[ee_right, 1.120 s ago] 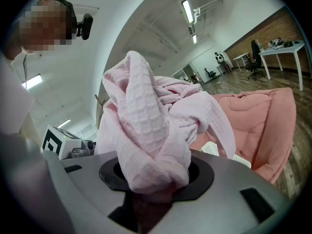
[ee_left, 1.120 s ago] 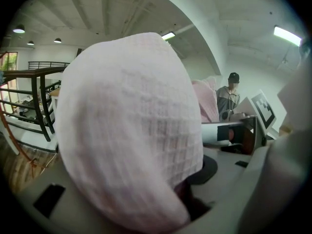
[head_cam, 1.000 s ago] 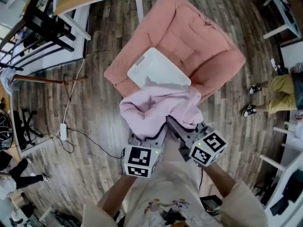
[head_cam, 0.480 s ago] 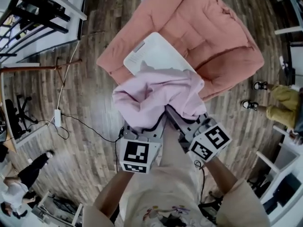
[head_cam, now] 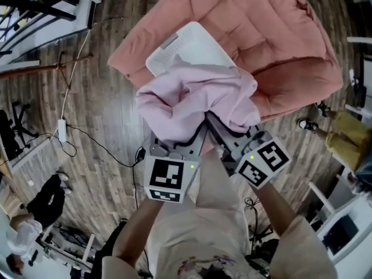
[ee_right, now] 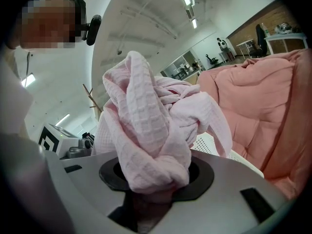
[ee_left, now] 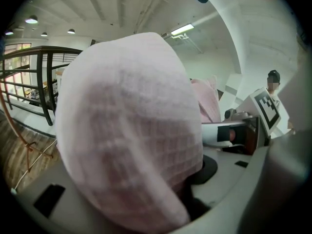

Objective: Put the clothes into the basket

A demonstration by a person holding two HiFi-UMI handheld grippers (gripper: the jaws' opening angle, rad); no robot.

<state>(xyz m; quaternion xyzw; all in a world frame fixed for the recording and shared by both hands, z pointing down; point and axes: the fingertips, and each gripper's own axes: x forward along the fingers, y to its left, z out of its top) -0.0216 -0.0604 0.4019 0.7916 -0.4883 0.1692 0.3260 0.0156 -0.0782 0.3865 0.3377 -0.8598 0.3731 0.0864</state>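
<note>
Pale pink waffle-weave garment (head_cam: pixel 195 100) clamped in jaws of left gripper (head_cam: pixel 176 141) and right gripper (head_cam: pixel 221 131); white perforated plastic basket (head_cam: pixel 189 44) at garment's 12 o'clock.

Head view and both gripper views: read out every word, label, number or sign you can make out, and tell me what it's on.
No text can be read in any view.
Left marker cube and right marker cube: black-and-white square patterns only, no letters.
Grey label on the white basket: too small to read.
Shirt print: a picture, cut off, no legible words.
Pink waffle-weave cloth: no print.
</note>
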